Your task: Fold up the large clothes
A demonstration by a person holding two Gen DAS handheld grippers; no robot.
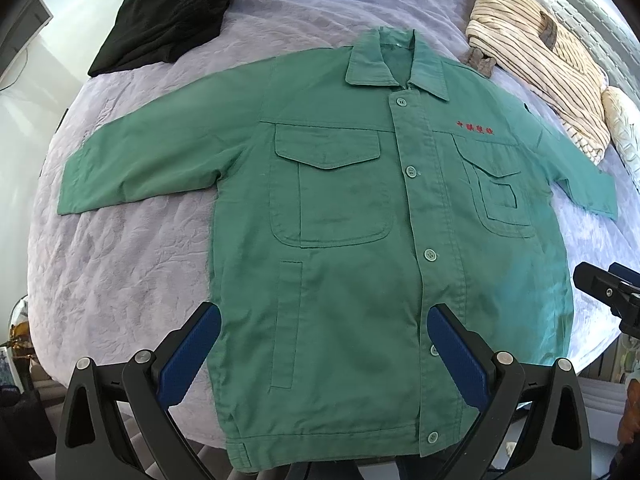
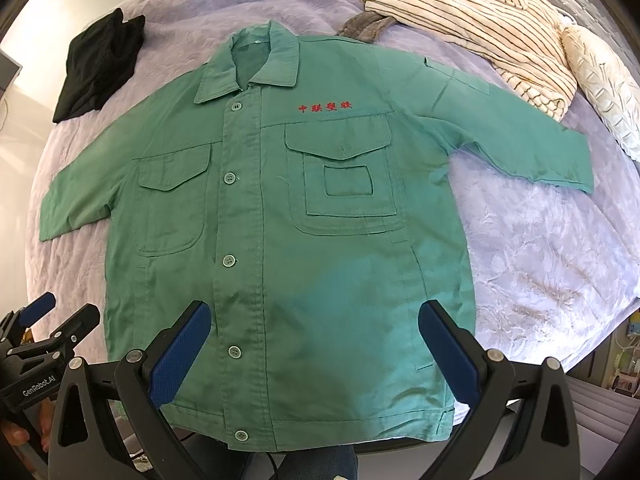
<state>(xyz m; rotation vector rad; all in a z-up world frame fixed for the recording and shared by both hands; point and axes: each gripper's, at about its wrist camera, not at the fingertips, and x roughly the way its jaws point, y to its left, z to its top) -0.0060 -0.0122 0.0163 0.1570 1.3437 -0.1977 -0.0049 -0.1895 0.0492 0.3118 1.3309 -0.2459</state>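
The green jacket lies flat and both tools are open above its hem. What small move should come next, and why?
Probably lower the left tool to the hem corner of the green jacket on its side and close. The jacket is spread flat and buttoned, sleeves out, and both tools are open and empty, so nothing is gripped yet.
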